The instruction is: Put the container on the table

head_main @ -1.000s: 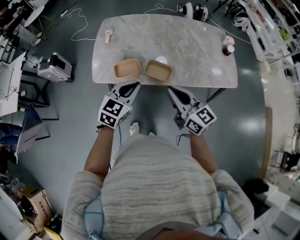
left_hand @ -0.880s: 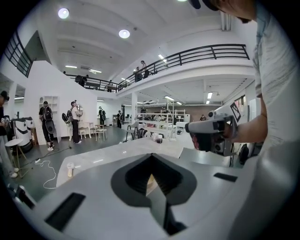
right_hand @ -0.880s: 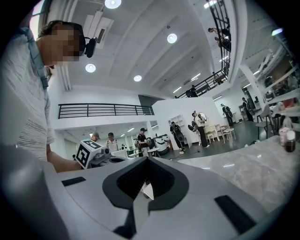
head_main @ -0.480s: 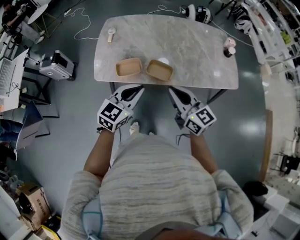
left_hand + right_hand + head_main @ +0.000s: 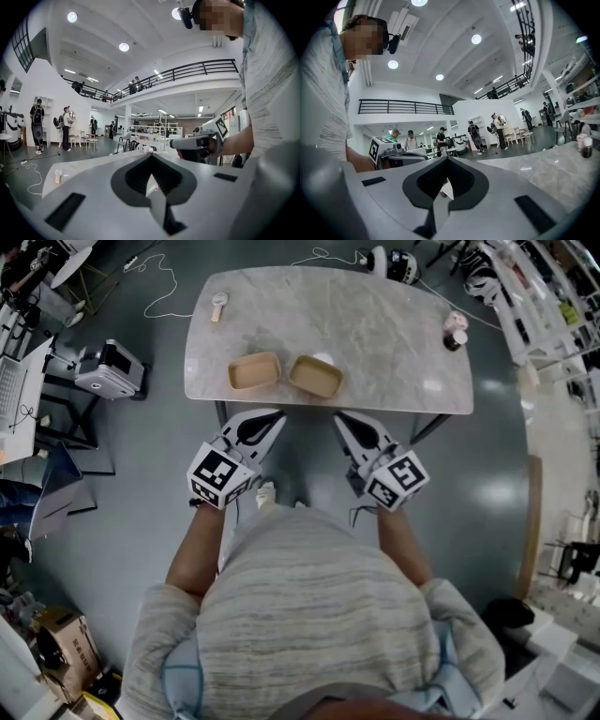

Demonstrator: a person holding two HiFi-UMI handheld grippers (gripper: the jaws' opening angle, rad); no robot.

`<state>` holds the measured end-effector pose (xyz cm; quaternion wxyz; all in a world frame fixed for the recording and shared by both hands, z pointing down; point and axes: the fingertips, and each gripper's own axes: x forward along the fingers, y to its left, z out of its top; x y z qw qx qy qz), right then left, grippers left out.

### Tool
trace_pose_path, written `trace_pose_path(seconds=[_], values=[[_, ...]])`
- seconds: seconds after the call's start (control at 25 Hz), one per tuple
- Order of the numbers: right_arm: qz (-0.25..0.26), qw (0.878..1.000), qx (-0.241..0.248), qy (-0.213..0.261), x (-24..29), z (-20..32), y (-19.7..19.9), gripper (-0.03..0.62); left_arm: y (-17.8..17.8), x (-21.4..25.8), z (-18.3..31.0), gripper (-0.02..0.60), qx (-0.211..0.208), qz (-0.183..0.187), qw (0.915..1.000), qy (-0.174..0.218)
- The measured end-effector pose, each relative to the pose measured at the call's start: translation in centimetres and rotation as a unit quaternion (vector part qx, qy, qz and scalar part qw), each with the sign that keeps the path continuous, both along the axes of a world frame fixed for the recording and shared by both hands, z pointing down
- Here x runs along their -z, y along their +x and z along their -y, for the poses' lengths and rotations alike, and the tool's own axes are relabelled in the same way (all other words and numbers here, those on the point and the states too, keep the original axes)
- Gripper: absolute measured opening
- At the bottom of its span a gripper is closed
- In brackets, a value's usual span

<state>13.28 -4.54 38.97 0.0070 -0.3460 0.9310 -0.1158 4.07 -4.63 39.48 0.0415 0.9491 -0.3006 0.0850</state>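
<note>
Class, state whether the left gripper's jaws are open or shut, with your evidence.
Shut: in the left gripper view, the left gripper has its jaws meeting at the tips, nothing between them.

The tan, shallow left container (image 5: 254, 372) stands upright on the table (image 5: 394, 343), just beyond the fingers of the left gripper (image 5: 275, 414); the similar right container (image 5: 316, 377) stands beyond those of the right gripper (image 5: 340, 418), both untouched.

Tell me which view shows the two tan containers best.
Head view: the left tan container and right tan container sit side by side, seen from above, near the front edge of the table. Neither gripper view shows them; the right gripper view catches only a bare stretch of that table.
</note>
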Motion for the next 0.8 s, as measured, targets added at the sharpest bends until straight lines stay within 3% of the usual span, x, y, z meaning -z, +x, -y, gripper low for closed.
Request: trace_pose_path(seconds=[0.28, 0.8], values=[[-0.029, 1.000, -0.004, 0.009, -0.41, -0.30, -0.20, 0.002, 0.14, -0.16, -0.73, 0.003, -0.012, -0.001, 0.9999, 0.003], [-0.026, 1.000, -0.002, -0.001, -0.90, 0.23, -0.19, 0.002, 0.26, -0.54, -0.14, 0.003, -0.014, 0.001, 0.9999, 0.000]])
